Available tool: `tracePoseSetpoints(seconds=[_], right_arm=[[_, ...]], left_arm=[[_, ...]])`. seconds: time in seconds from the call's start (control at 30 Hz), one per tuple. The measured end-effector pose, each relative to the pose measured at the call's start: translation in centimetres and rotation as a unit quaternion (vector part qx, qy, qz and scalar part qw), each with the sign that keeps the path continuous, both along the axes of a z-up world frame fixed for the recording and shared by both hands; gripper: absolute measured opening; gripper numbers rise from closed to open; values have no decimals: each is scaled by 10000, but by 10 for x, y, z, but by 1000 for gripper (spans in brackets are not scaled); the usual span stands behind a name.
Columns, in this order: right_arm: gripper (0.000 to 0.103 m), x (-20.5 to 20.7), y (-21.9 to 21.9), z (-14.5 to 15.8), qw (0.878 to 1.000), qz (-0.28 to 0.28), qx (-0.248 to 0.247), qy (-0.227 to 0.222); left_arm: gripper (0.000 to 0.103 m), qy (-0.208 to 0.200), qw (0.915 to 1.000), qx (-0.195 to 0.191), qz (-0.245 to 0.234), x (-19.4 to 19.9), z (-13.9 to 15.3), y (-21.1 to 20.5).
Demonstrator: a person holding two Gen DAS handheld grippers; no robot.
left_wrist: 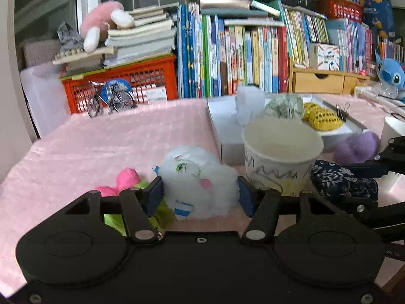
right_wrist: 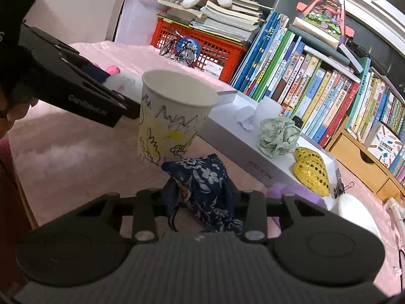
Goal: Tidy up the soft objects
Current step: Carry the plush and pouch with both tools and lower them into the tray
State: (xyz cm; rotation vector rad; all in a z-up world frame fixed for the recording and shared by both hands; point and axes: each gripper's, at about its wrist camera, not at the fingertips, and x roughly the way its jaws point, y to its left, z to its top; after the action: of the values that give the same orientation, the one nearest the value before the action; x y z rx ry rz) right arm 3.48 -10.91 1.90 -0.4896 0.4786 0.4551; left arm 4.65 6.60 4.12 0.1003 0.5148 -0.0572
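Observation:
In the left wrist view, my left gripper [left_wrist: 200,196] has its blue pads pressed on both sides of a white fluffy plush toy [left_wrist: 197,177] low over the pink table cover. A pink and green soft toy [left_wrist: 126,179] lies beside its left finger. A scribbled paper cup [left_wrist: 281,157] stands upright just right of the plush. In the right wrist view, my right gripper [right_wrist: 202,197] is shut on a dark blue floral cloth pouch [right_wrist: 200,177] in front of the cup [right_wrist: 172,116]; the cloth hides its fingertips. The left gripper [right_wrist: 111,86] shows at upper left with the white plush [right_wrist: 124,82].
A white shallow box [right_wrist: 235,157] behind the cup holds a crumpled white tissue [right_wrist: 255,114], a green-white cloth ball [right_wrist: 277,135] and a yellow sequined heart [right_wrist: 311,172]. A purple fluffy toy [left_wrist: 357,147] lies beside it. Books, a red crate [left_wrist: 121,81] and a bicycle model line the back.

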Motion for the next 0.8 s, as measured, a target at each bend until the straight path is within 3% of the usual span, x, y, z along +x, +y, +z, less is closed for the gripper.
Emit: tracePoseSetpoints(seconds=[0.23,0.4,0.63,0.8], right_arm=[[42,-12,-9,27,9989,-66,219,-412],[42,-16,-22,59,9958,-68,648,-643],[42,5,-51,104,9888,-375,1243,-731],[42,37,-82,132,9797,-849,1747,-496]], left_arm=[[58,-352,9993,-89,54,-7,38,12],[58,-532,9983,-218,-112,1,74,18],[58,-442,9965,-446,-560,25,116,7],[58,-153,9949,-560,-820,56,133,-11]])
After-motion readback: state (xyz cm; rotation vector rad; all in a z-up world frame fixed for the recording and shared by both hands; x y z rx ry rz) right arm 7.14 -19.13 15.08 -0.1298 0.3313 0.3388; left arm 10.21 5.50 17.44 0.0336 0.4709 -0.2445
